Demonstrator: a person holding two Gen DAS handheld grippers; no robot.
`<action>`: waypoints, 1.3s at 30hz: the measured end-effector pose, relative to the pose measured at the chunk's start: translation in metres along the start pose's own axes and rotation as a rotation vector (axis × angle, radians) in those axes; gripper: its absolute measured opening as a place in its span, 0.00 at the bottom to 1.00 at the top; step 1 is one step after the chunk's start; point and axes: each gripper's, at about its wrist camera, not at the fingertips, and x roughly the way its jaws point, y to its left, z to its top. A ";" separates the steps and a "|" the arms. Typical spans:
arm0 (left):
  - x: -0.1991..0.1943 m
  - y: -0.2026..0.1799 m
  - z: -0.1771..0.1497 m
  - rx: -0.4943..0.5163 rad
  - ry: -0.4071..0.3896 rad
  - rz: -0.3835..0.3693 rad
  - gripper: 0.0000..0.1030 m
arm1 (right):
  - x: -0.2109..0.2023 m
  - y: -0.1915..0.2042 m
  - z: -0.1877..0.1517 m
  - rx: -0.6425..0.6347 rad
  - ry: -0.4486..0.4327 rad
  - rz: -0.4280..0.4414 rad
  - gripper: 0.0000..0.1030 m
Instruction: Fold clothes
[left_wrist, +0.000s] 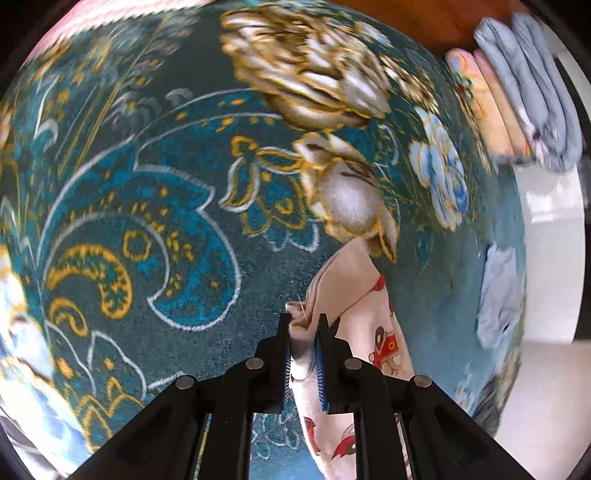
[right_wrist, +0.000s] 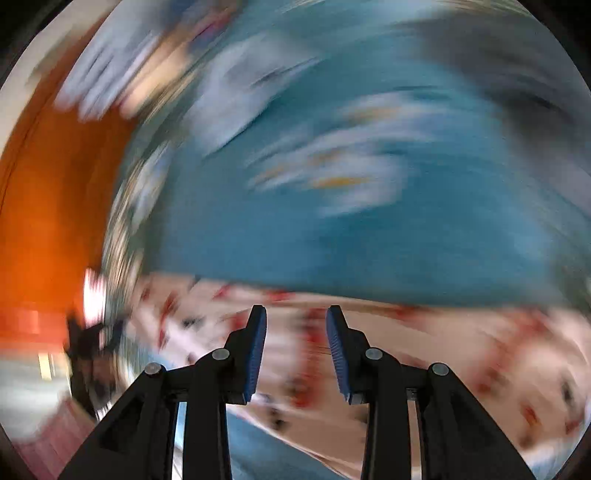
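Sharpness belongs only to our left wrist view: there our left gripper (left_wrist: 303, 321) pinches a bunched edge of the cream cloth garment with red cartoon prints (left_wrist: 364, 317), which trails down over a teal floral patterned blanket (left_wrist: 147, 206). Far right we see a stack of folded grey and peach clothes (left_wrist: 517, 92), nearer a crumpled pale blue garment (left_wrist: 498, 302). Our right view is smeared; the right gripper (right_wrist: 296, 317), jaws spread and empty, points down over the same printed garment.
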 end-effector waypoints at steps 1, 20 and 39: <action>0.001 0.005 -0.001 -0.024 -0.002 -0.011 0.13 | 0.022 0.024 0.004 -0.096 0.051 0.004 0.33; 0.011 0.027 0.000 -0.160 0.049 -0.136 0.15 | 0.152 0.119 0.007 -0.624 0.316 -0.226 0.14; 0.013 0.024 0.005 -0.139 0.075 -0.173 0.18 | 0.137 0.111 0.029 -0.553 0.230 -0.247 0.02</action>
